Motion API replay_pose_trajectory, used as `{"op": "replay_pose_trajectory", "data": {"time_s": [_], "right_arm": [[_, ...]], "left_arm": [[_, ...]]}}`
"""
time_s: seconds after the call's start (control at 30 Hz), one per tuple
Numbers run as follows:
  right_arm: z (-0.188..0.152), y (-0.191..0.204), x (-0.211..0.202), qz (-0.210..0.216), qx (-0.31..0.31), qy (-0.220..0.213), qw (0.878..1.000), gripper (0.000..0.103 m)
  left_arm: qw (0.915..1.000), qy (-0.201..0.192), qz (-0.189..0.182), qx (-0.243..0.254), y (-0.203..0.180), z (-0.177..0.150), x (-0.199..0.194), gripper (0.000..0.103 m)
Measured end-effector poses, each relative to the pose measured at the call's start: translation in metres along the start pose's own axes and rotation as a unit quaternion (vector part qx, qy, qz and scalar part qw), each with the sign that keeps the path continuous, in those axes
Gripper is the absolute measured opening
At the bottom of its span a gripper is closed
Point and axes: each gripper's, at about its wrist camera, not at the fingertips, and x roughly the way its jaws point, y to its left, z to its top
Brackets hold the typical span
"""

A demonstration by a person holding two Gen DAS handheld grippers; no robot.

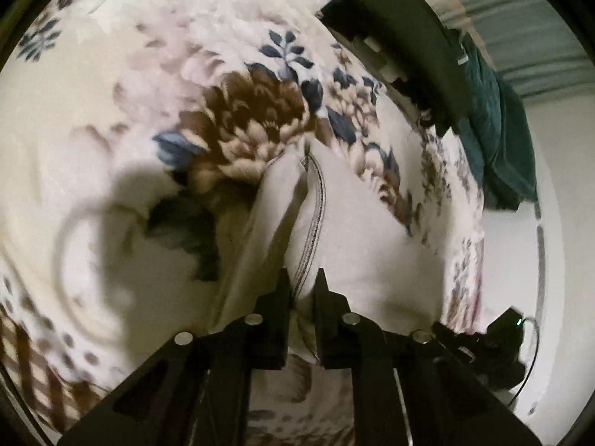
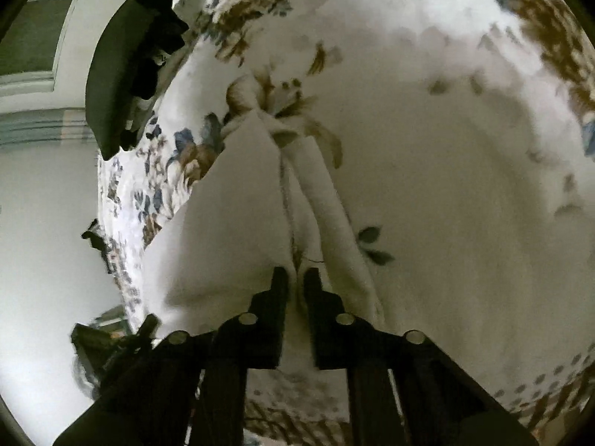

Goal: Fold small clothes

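Garment: one small white garment (image 1: 357, 230) is seen, lifted above a floral blanket and hanging away from both cameras; its far end is gathered to a point over the print. It is also shown in the right wrist view (image 2: 238, 223).
Hem: one stitched edge (image 1: 314, 223) is shown running from the left gripper up along the cloth.
Left gripper: one left gripper (image 1: 303, 282) is seen with its two fingers drawn narrow, pinched on the stitched edge of the white garment.
Right gripper: one right gripper (image 2: 296, 278) is seen with its two fingers likewise narrow, closed on a bunched fold of the same cloth.
Blanket: one floral blanket (image 1: 148, 74), cream with brown and blue flowers, is spread beneath the garment and fills most of both views.
Dark object: one black curved object (image 1: 409, 44) is seen at the blanket's far edge; what it is cannot be told.
Teal cloth: one dark teal cloth (image 1: 498, 130) lies crumpled just beside the black object, at the blanket's edge.
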Motion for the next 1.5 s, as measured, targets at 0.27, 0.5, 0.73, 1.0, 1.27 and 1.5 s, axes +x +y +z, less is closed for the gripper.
{"op": "replay_pose_trajectory", "data": {"time_s": [0.27, 0.5, 0.73, 1.0, 1.27, 1.5], "right_arm": [[0.015, -0.025, 0.0, -0.011, 0.029, 0.032, 0.999, 0.047], [0.045, -0.009, -0.007, 0.018, 0.007, -0.01, 1.0, 0.073], [0.091, 0.025, 0.03, 0.043, 0.019, -0.014, 0.999, 0.005], [0.099, 0.014, 0.039, 0.015, 0.054, -0.022, 0.998, 0.006], [0.093, -0.004, 0.017, 0.051, 0.003, 0.032, 0.998, 0.084], [0.07, -0.045, 0.052, 0.185, 0.014, 0.13, 0.974, 0.087]], "left_arm": [[0.9994, 0.023, -0.024, -0.005, 0.009, 0.014, -0.011, 0.06], [0.9992, -0.009, -0.036, -0.012, 0.012, 0.052, 0.0, 0.072], [0.9984, 0.02, 0.013, 0.051, -0.021, 0.087, 0.056, 0.011], [0.9991, 0.022, -0.021, 0.031, -0.001, 0.088, 0.056, 0.013], [0.9947, 0.013, -0.1, -0.021, 0.04, 0.083, 0.021, 0.075], [0.9654, 0.061, -0.242, -0.076, 0.063, 0.063, 0.05, 0.076]]}}
